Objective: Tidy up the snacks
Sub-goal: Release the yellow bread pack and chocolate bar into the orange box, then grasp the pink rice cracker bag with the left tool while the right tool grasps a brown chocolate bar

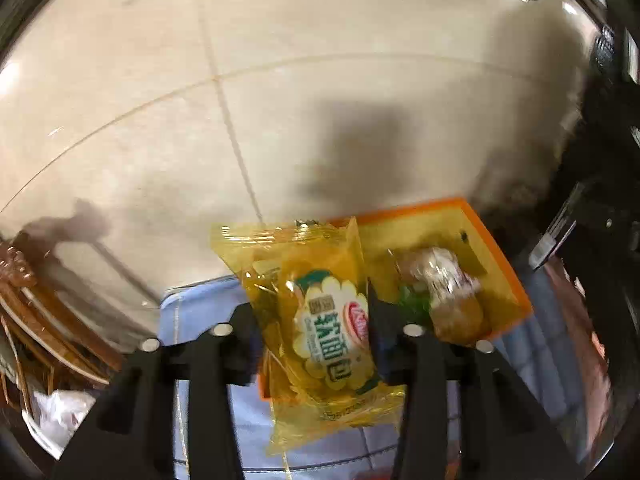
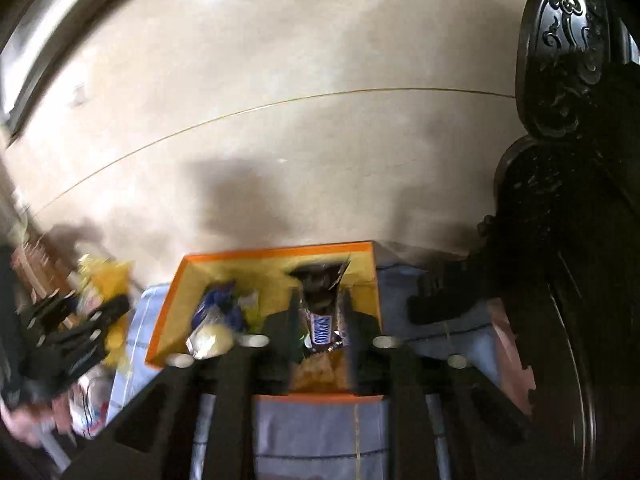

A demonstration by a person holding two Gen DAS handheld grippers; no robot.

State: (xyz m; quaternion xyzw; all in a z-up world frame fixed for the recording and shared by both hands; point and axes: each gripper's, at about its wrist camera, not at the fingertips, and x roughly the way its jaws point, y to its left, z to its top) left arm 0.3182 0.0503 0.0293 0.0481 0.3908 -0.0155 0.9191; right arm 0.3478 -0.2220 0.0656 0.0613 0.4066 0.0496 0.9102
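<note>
The left gripper point(image 1: 310, 332) is pointing steeply downward, its two black fingers point(image 1: 244, 320) standing on either side of a yellow bread packet point(image 1: 320, 328) and touching its edges at 9 and 3 o'clock; whether they are pressing it cannot be told. The right gripper point(image 2: 320, 336) is tilting down likewise, its fingers point(image 2: 362, 320) flanking a Snickers bar point(image 2: 322, 320) that is standing upright between them. In the right wrist view the left gripper is showing blurred at 9 o'clock, with a hand point(image 2: 24, 420) just below it.
</note>
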